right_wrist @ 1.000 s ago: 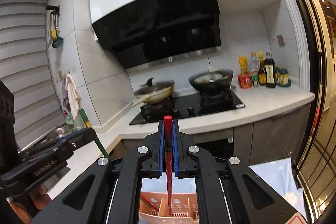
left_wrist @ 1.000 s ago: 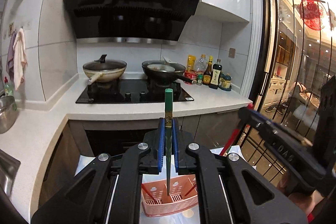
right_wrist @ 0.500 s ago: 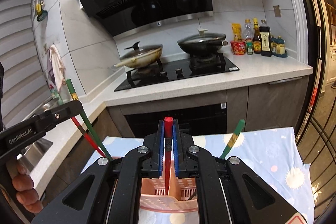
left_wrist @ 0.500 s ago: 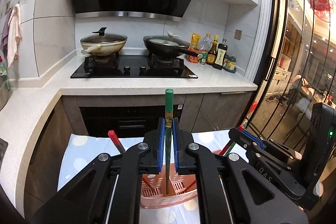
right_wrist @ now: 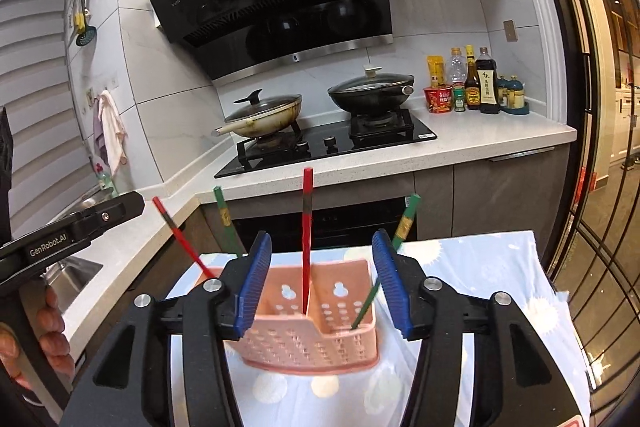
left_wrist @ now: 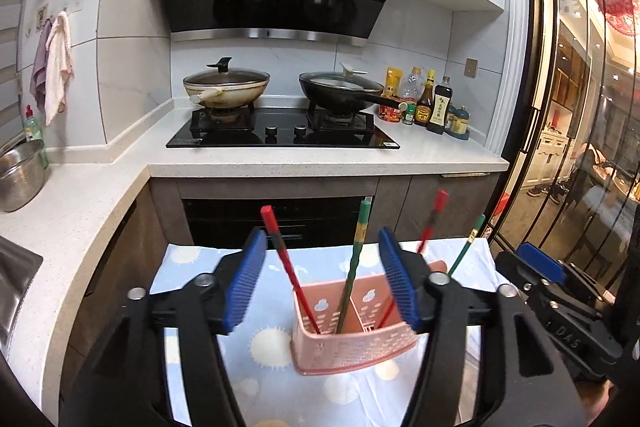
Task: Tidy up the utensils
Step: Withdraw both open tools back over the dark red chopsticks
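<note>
A pink perforated utensil basket (left_wrist: pixel 352 343) stands on a blue patterned cloth (left_wrist: pixel 200 339); it also shows in the right wrist view (right_wrist: pixel 308 339). Red and green chopsticks stand in it, leaning apart. My left gripper (left_wrist: pixel 322 283) is open, its jaws either side of a green chopstick (left_wrist: pixel 354 267) without touching it. My right gripper (right_wrist: pixel 316 285) is open around a red chopstick (right_wrist: pixel 306 239) that stands free in the basket. The right gripper's body shows at the right of the left wrist view (left_wrist: pixel 560 311).
Behind the cloth is a white counter (left_wrist: pixel 320 159) with a black hob, two lidded pans (left_wrist: pixel 226 89) and sauce bottles (left_wrist: pixel 436 103). A steel bowl (left_wrist: pixel 20 175) sits by the sink at left. Glass doors (left_wrist: pixel 580 107) stand at right.
Both grippers have opened and let go of their chopsticks, the left its green one and the right its red one. Both chopsticks now stand in the pink basket.
</note>
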{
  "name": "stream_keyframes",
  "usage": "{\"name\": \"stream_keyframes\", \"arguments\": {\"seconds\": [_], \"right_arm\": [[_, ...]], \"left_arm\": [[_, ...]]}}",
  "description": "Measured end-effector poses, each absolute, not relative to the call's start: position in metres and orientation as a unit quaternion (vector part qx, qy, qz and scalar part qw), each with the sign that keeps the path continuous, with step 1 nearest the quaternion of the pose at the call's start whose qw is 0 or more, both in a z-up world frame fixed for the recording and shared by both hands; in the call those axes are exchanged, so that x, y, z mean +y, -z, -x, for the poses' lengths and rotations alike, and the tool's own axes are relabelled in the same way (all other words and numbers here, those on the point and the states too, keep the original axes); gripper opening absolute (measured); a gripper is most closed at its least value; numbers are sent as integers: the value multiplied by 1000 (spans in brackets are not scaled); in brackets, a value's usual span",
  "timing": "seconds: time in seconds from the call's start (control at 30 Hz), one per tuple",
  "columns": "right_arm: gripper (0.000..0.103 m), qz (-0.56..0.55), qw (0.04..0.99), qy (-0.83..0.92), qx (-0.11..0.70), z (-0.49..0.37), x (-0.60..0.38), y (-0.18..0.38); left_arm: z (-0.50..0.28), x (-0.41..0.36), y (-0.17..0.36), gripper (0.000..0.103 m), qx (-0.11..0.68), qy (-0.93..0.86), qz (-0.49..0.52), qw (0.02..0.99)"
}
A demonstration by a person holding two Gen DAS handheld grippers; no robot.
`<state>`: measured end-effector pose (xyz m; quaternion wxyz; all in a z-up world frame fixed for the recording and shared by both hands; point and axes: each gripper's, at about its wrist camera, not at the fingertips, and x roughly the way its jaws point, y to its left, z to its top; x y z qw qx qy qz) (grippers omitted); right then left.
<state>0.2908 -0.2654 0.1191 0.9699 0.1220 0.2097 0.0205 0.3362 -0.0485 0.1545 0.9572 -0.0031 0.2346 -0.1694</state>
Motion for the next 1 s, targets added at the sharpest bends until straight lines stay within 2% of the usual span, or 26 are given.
{"name": "stream_keyframes", "arguments": {"seconds": [0.03, 0.3, 0.4, 0.7, 1.0], "right_arm": [[52, -122, 970, -21, 211, -283, -266, -118], [52, -113, 964, -20, 241, -205, -261, -98], [52, -104, 958, -18, 265, -172, -253, -80], [52, -69, 940, -14, 334, -87, -217, -17], [49, -73, 920, -24, 384, -44, -197, 30]], "left_arm": [[-328, -45, -154, 65, 232, 169, 2, 958], [-260, -29, -129, 69, 248, 174, -10, 953], [-236, -24, -111, 74, 266, 174, -9, 948], [-164, -17, -41, 75, 339, 179, -34, 923], [-110, -19, 24, 75, 401, 183, -57, 896]]}}
